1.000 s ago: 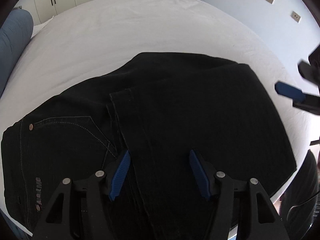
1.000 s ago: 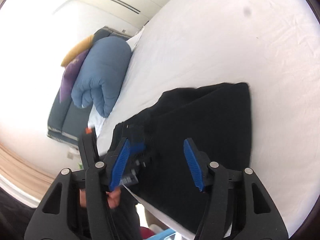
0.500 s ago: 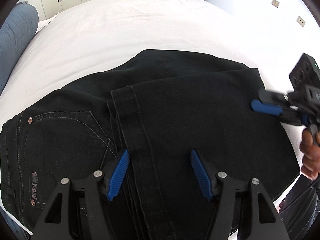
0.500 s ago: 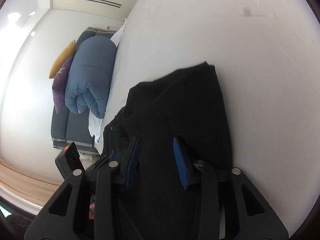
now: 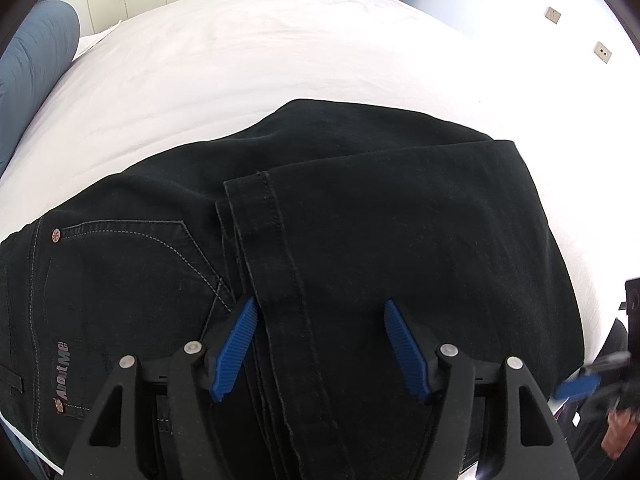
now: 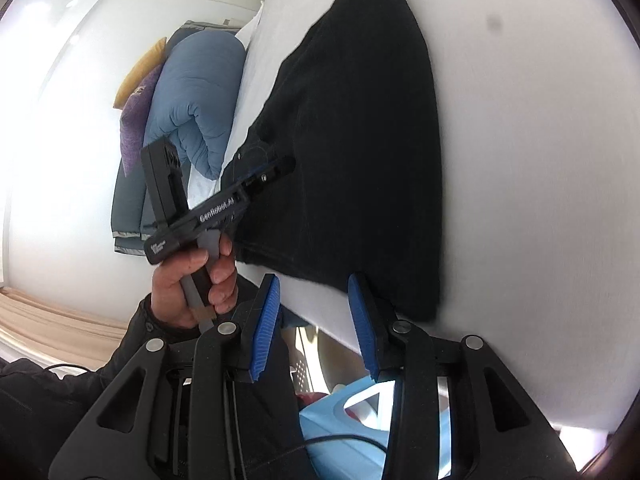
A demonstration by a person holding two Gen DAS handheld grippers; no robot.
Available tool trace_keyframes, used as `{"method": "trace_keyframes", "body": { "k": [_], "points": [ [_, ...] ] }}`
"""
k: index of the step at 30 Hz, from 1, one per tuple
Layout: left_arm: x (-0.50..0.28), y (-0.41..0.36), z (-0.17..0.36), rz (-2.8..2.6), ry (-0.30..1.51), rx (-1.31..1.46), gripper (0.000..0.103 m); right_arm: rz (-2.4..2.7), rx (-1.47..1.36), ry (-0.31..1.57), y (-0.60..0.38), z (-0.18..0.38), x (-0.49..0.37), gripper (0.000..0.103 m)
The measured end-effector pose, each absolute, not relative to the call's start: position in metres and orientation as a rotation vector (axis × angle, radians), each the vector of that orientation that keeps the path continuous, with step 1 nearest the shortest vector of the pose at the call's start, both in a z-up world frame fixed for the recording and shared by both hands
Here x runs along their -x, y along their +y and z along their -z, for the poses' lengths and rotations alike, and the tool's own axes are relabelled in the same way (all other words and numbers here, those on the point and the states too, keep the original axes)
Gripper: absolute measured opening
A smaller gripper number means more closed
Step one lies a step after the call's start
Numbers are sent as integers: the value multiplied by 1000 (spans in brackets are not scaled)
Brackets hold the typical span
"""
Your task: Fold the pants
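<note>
- On the white bed [image 5: 280,52], black jeans [image 5: 380,220] lie folded along the near edge; waistband end and back pocket [image 5: 132,264] sit left, the folded leg hem [image 5: 256,236] lies across the middle, the fold edge is right.
- Left gripper [image 5: 318,344]: blue pads spread wide, jaws just been opening, hovering astride the hem band; denim lies under the gap, pads not pressing it.
- Right gripper [image 6: 314,324]: jaws partly apart after closing, nothing clamped; it sits off the mattress edge, just short of the jeans' near corner [image 6: 420,304].
- Far side: bare sheet beyond the jeans, plenty of open room. Blue duvet [image 6: 196,100] is stacked off the bed's left end.
</note>
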State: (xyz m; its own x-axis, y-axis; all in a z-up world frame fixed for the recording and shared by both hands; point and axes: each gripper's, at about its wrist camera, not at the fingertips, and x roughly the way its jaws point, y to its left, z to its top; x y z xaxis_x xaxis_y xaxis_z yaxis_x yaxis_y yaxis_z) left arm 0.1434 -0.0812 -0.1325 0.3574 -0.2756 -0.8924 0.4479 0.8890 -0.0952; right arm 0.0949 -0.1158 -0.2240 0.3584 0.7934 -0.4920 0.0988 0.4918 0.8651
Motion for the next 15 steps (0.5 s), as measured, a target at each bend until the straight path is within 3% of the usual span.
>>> {"method": "trace_keyframes", "body": {
  "k": [3, 7, 8, 10, 12, 15],
  "points": [
    [-140, -71, 125, 470, 1088, -126, 68, -517, -850, 1240, -83, 218, -75, 37],
    [-128, -26, 104, 480, 1035, 109, 71, -578, -906, 1092, -76, 181, -63, 39],
    [-123, -10, 97, 465, 1006, 167, 78, -586, -918, 1047, -78, 172, -66, 45],
    [-111, 30, 83, 400, 938, 279, 85, -573, -963, 946, -84, 156, -81, 79],
    [-98, 79, 71, 332, 867, 401, 90, -527, -1028, 873, -89, 149, -97, 93],
    [-89, 156, 65, 204, 801, 551, 94, -528, -1140, 790, -87, 149, -129, 93]
  ]
}}
